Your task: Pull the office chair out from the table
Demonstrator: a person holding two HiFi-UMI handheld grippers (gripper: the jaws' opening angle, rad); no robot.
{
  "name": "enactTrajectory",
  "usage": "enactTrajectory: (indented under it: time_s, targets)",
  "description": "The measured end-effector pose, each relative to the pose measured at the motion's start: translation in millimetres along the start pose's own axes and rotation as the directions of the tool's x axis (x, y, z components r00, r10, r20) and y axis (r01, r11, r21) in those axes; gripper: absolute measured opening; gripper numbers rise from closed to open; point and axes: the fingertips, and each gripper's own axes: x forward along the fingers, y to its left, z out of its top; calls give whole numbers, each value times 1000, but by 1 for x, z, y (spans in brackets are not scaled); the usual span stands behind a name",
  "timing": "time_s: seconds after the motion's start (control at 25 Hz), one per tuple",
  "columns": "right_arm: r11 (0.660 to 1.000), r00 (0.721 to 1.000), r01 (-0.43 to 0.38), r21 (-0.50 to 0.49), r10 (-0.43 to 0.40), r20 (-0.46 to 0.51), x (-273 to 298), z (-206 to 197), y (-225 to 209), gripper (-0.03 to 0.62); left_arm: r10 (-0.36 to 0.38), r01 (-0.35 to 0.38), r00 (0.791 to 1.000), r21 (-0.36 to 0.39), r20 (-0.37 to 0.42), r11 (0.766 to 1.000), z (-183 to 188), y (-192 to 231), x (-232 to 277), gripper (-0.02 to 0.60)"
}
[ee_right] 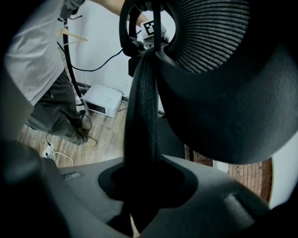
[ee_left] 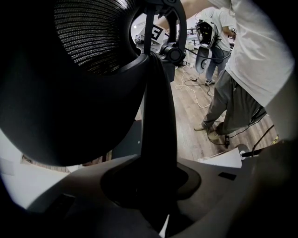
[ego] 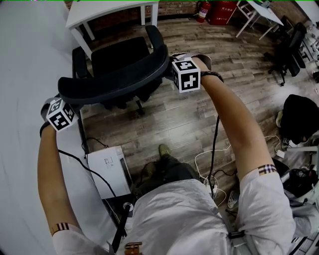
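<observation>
Black mesh office chair (ego: 119,57) stands on wood floor (ego: 189,114) just before the white table (ego: 99,11); left gripper (ego: 64,99) and right gripper (ego: 174,69) each clench its backrest rim (ego: 114,85); pulling seems underway; next needs an even backward draw.

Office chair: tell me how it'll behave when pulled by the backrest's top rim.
The office chair probably moves as one stiff piece: the backrest rim looks rigid where the left gripper and right gripper clamp it. Gripped that high, it may tilt back before sliding. Its mesh likely gives if pushed.
</observation>
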Motion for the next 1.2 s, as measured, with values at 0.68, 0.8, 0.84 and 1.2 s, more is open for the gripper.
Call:
enactTrajectory:
  time_s: [0.68, 0.8, 0.84, 1.2]
  targets:
    - [998, 1000, 26, 58, -25, -8, -12, -1, -4, 225, 16, -17, 999, 28, 34, 999, 5, -1, -7, 205]
    - [998, 1000, 23, 54, -22, -14, -17, -1, -4, 238, 22, -23, 999, 33, 36, 999, 7, 1, -11, 219]
    - [998, 1000, 23, 53, -23, -14, -20, -1, -3, 238, 25, -26, 999, 37, 35, 999, 8, 1, -13, 219]
    - [997, 998, 65, 41, -64, -29, -50, 8, 11, 242, 62, -64, 997, 41, 43, 997, 6, -15, -38, 222]
